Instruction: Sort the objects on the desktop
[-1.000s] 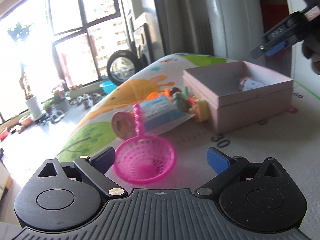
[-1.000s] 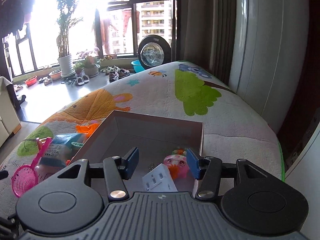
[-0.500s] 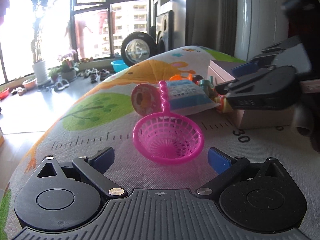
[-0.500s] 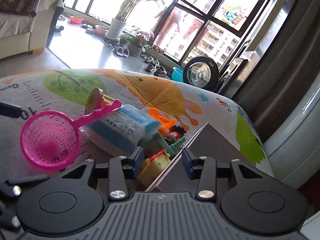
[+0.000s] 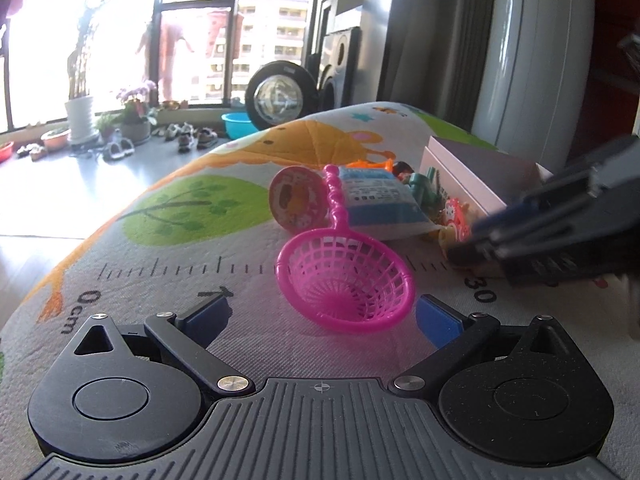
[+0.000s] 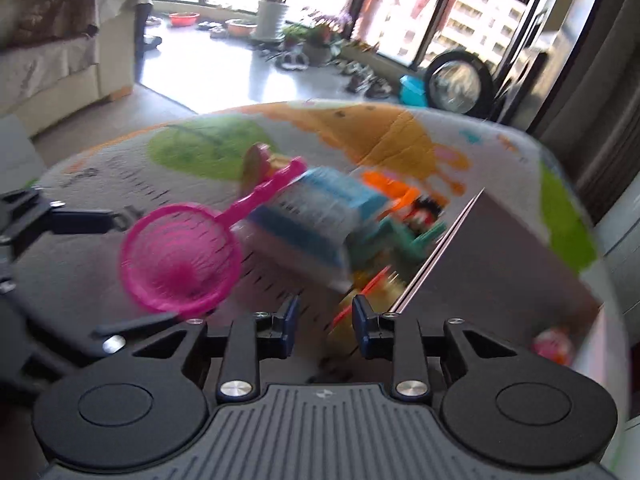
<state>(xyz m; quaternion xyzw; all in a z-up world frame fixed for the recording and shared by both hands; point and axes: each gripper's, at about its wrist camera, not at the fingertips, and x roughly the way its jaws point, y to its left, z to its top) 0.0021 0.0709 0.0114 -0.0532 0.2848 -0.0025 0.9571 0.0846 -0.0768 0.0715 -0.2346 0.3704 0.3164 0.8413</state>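
Note:
A pink net scoop (image 5: 346,280) lies on the play mat just ahead of my open left gripper (image 5: 324,314), between its fingertips; it also shows in the right wrist view (image 6: 180,258). Behind it lie a round pink disc (image 5: 298,200), a blue-and-white packet (image 5: 378,204) and small toys (image 5: 452,220) beside the pink box (image 5: 464,184). My right gripper (image 6: 325,320) is open and empty, low over the yellow and red toys (image 6: 366,292) at the box's wall. It shows blurred in the left wrist view (image 5: 552,236).
The box (image 6: 500,264) holds a pink toy (image 6: 554,346). The mat (image 5: 160,272) has a printed ruler and drops off at the left edge. A sofa (image 6: 60,64) and a windowed room with plants lie beyond.
My right gripper has swung from above the box down to the toy pile beside it. My left gripper has moved closer to the net scoop, which now sits between its fingertips.

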